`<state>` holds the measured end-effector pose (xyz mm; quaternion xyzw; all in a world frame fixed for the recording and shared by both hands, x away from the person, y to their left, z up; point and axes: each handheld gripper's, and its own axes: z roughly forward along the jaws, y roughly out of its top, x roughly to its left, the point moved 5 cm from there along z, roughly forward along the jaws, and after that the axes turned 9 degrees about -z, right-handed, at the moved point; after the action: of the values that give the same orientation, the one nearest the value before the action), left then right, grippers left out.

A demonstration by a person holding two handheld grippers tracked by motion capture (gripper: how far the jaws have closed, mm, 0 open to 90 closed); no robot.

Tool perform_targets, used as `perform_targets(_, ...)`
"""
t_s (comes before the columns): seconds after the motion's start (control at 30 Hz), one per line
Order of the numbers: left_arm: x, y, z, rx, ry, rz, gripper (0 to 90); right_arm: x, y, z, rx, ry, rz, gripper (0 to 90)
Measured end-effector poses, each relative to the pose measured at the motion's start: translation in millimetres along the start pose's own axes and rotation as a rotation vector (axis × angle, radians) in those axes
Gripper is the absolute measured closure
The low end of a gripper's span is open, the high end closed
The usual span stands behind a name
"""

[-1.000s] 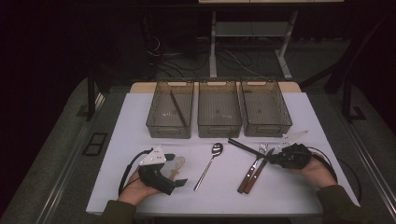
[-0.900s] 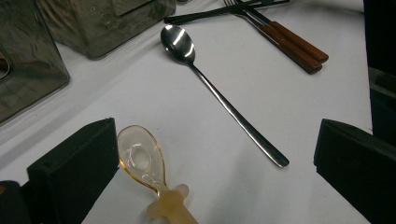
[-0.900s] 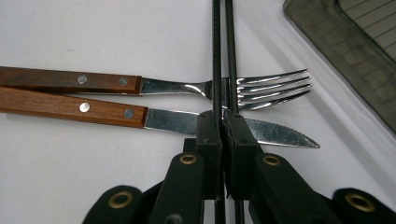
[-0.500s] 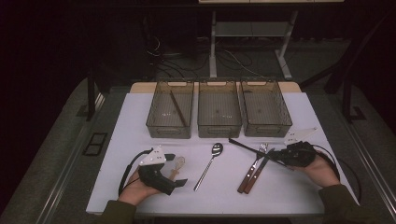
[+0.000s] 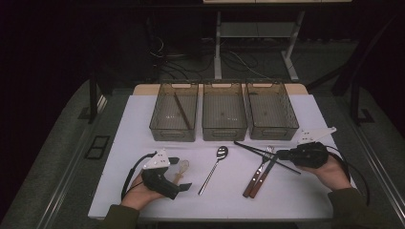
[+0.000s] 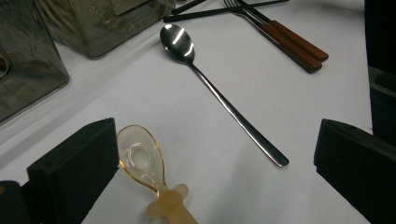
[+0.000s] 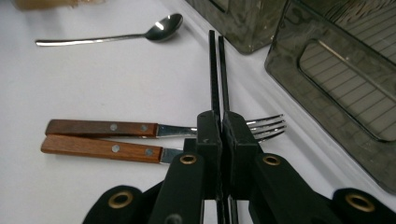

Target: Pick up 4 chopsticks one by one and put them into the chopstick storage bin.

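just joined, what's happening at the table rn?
A person is working through cutlery on a white table in front of three grey bins. The right hand-held gripper is shut on a pair of black chopsticks, over two wooden-handled forks. The left hand-held gripper rests open on the table around a clear plastic spoon. A metal spoon lies untouched between them.

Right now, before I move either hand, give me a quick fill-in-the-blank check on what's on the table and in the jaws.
1. The right gripper is shut on a pair of black ____.
2. The left gripper stands ____ around the translucent spoon, its pads not pressing it.
3. Behind the cutlery stand ____ grey bins in a row.
4. The two forks have ____ handles.

Missing words: chopsticks; open; three; wooden
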<state>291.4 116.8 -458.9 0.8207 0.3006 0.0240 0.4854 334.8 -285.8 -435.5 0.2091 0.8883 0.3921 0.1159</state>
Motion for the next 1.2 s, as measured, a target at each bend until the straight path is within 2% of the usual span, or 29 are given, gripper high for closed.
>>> perform_targets(0.53, 0.2, -0.1, 0.4, 0.0, 0.001, -0.001, 0.0, 2.0, 19.8, -13.8, -0.106, 0.02, 0.01, 85.9)
perform_targets(1.2, 0.4, 0.1, 0.4, -0.001, 0.001, 0.003, 0.0, -3.3, 52.6, -11.1, -0.192, 0.016, 0.005, 85.9)
